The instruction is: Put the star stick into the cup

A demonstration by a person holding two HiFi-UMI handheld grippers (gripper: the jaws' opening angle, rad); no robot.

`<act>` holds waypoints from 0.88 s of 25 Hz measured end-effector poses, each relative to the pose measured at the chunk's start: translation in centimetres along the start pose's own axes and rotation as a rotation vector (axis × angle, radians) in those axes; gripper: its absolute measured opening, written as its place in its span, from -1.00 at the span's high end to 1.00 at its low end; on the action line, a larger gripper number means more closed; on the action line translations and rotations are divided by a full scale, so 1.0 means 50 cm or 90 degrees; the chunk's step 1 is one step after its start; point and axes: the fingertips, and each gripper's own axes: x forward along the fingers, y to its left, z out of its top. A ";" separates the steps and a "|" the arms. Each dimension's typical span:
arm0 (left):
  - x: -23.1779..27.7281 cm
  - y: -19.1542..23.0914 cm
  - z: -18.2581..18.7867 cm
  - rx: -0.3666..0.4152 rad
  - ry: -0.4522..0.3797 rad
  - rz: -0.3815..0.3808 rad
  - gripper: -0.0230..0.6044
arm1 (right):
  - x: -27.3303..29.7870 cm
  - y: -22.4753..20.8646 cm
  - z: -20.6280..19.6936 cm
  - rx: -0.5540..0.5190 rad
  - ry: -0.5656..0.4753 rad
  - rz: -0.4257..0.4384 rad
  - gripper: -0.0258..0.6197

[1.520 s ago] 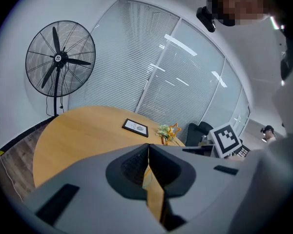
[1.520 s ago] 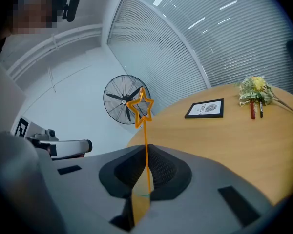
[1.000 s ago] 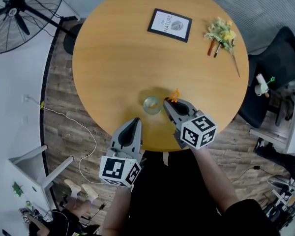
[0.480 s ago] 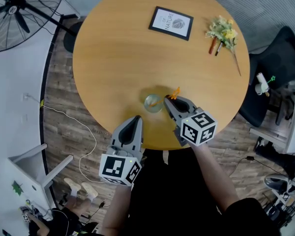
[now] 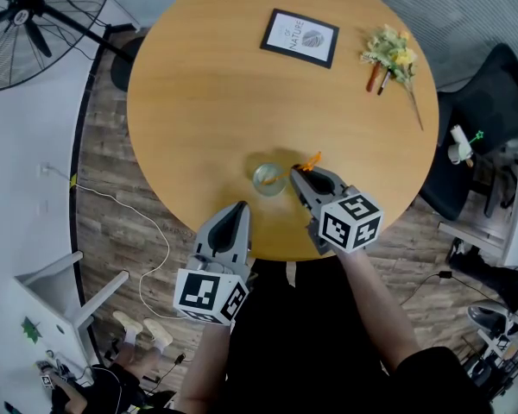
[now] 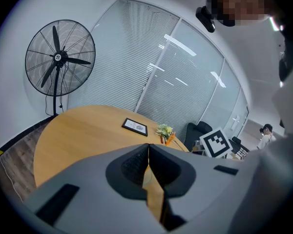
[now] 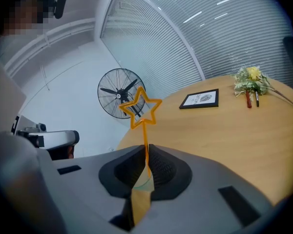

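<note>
The orange star stick rises from between the jaws of my right gripper, which is shut on its thin stem; the star outline stands above the jaws. From the head camera the star stick pokes out past my right gripper, just right of the clear glass cup that stands near the round table's front edge. My left gripper hovers at the table's near rim, below and left of the cup, jaws pressed together with nothing in them. In the left gripper view my left gripper shows no gap.
On the round wooden table lie a framed picture at the back and a small flower bunch at the back right. A standing fan is off the table's left, a black chair to its right.
My right gripper with the star stick has shifted slightly to the right, away from the cup. The left gripper has barely moved.
</note>
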 end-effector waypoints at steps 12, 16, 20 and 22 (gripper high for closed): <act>-0.004 0.005 -0.006 -0.001 0.000 0.006 0.93 | -0.003 -0.003 -0.012 -0.001 0.010 0.001 0.79; -0.007 0.010 -0.005 -0.002 -0.002 0.009 0.93 | -0.003 -0.004 -0.013 0.001 0.011 -0.003 0.77; -0.007 0.011 -0.004 -0.006 -0.003 0.009 0.93 | -0.006 -0.006 -0.016 0.004 0.011 -0.008 0.75; -0.007 0.010 -0.004 -0.005 -0.003 0.007 0.93 | -0.007 -0.007 -0.016 0.004 0.012 -0.008 0.73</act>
